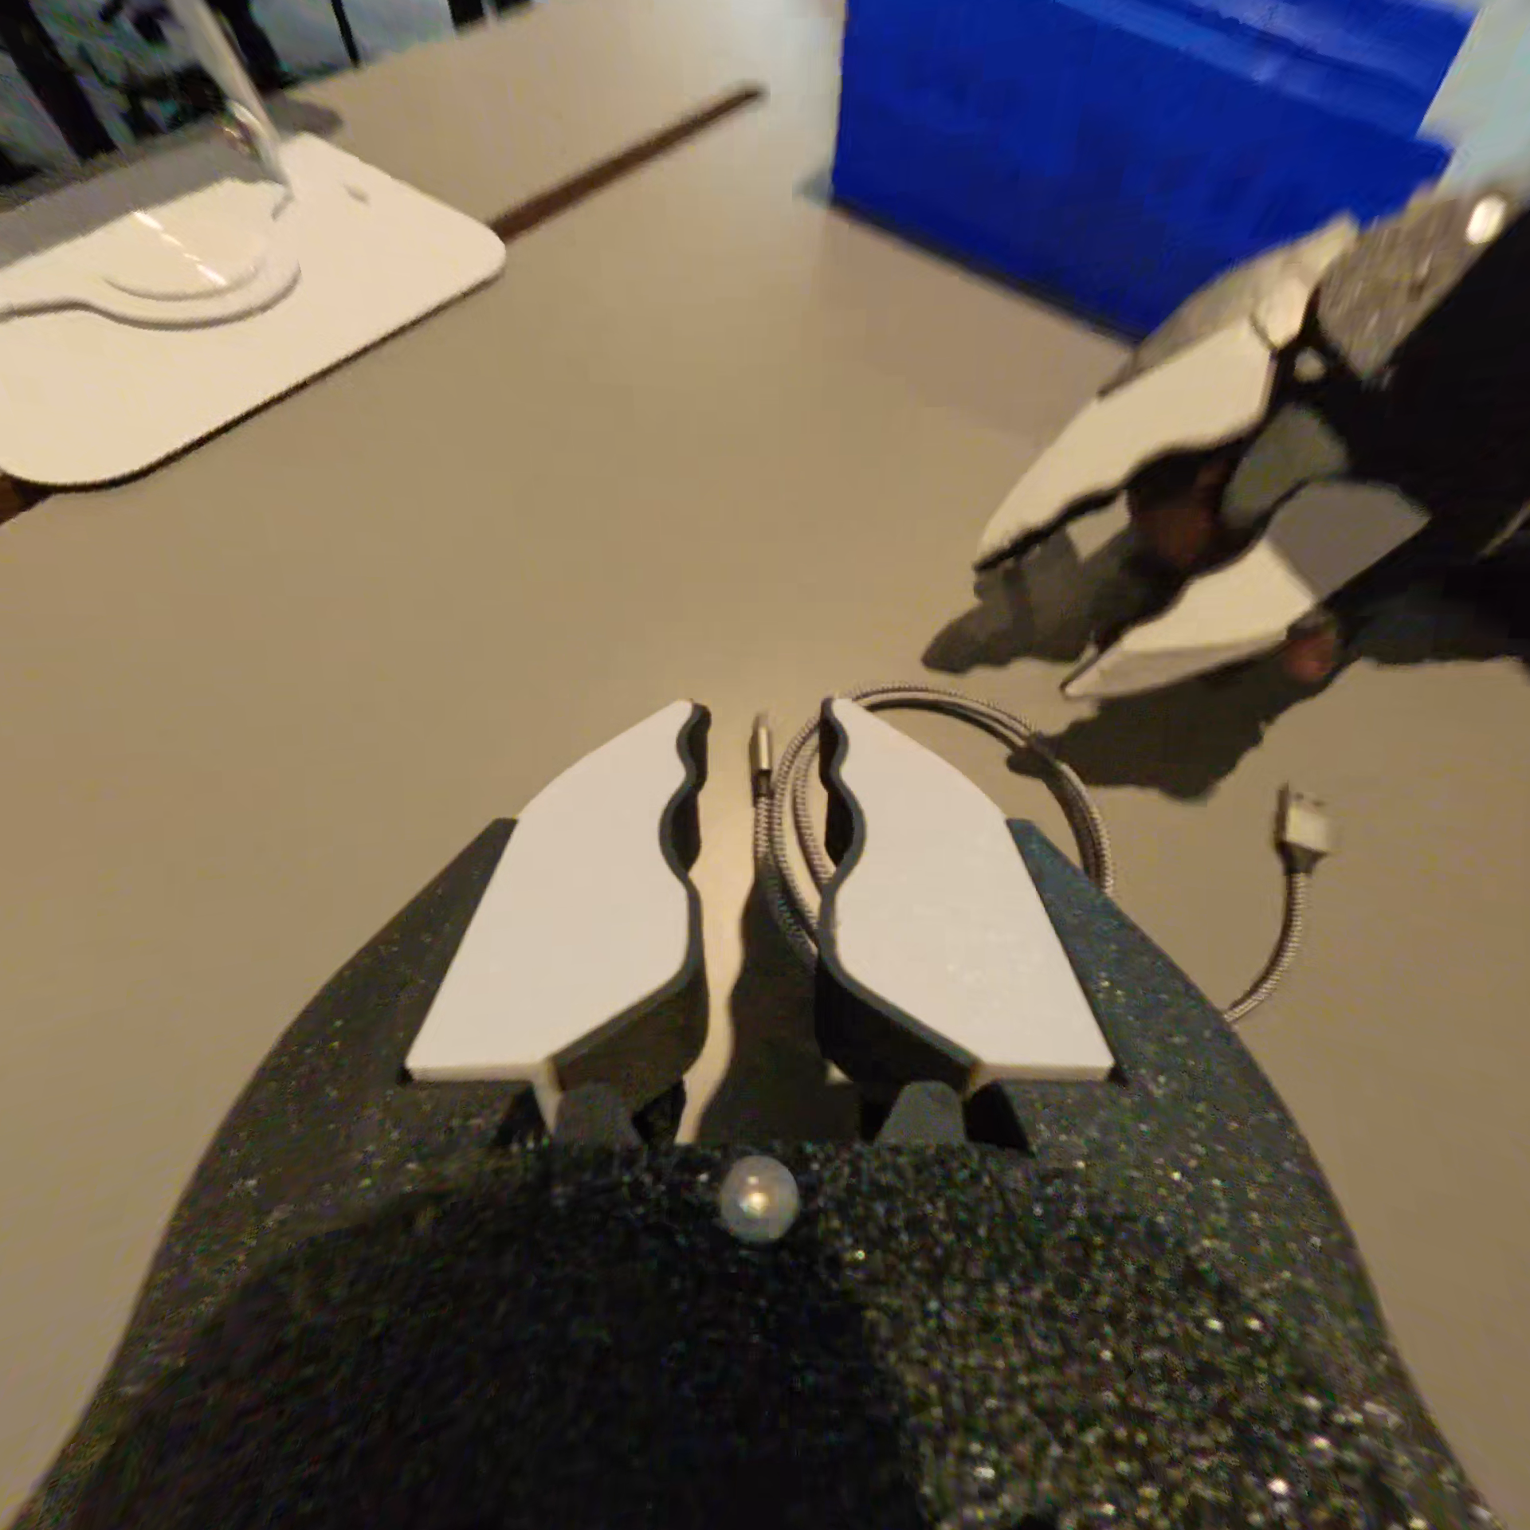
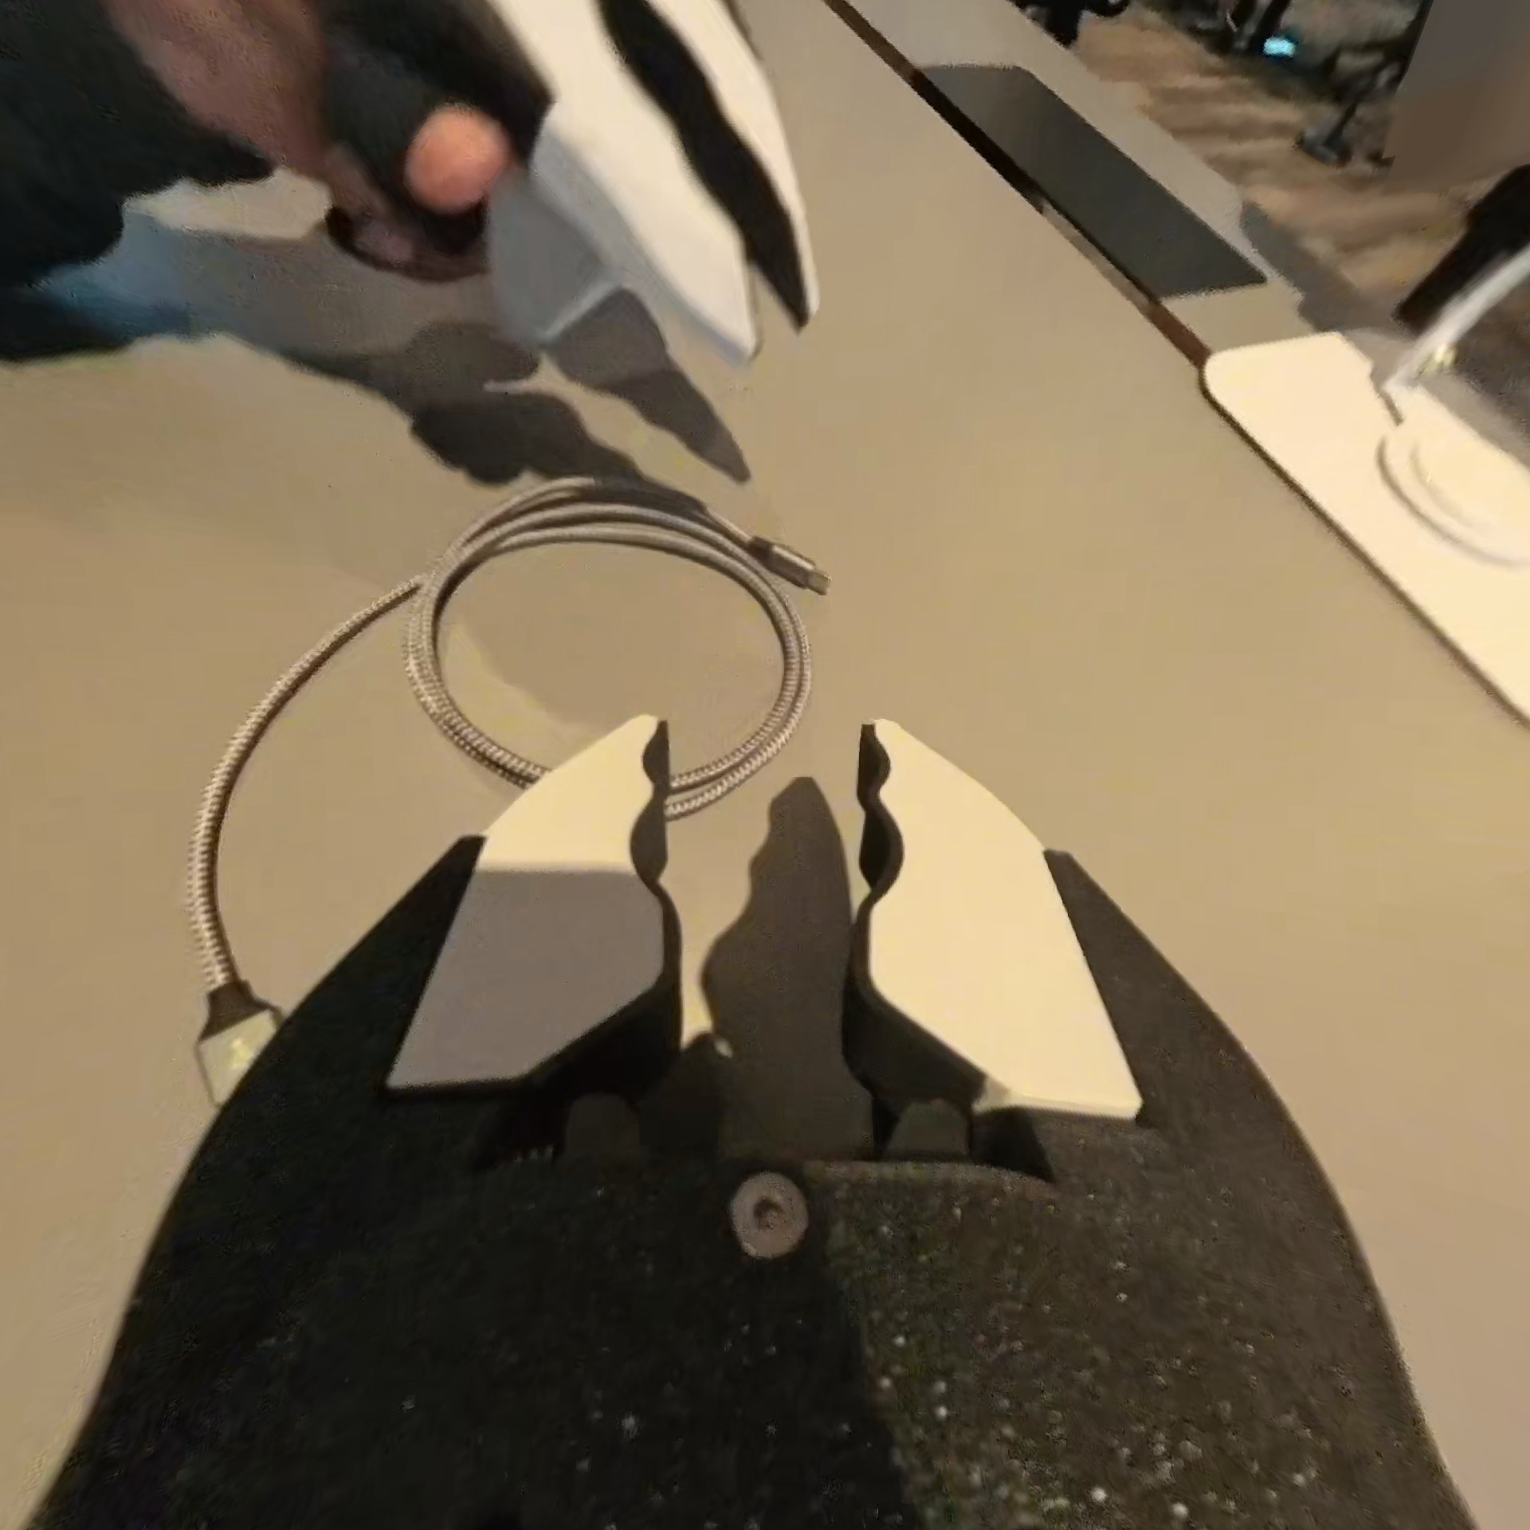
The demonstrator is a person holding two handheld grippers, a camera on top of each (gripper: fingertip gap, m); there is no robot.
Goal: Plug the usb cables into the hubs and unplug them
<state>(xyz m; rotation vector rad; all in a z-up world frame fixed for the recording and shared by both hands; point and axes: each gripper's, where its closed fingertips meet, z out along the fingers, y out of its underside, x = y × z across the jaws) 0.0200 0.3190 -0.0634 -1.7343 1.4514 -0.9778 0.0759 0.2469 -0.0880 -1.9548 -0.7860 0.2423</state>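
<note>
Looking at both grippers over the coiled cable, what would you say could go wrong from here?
1. The left gripper straddles the small plug right beside the cable coil; closing could pinch a loop too.
2. The right gripper is open over the coil, not the flat plug; it may grab braid instead.
3. No hub shows in either view, so lifting the loose coil may drag it across the table.
</note>
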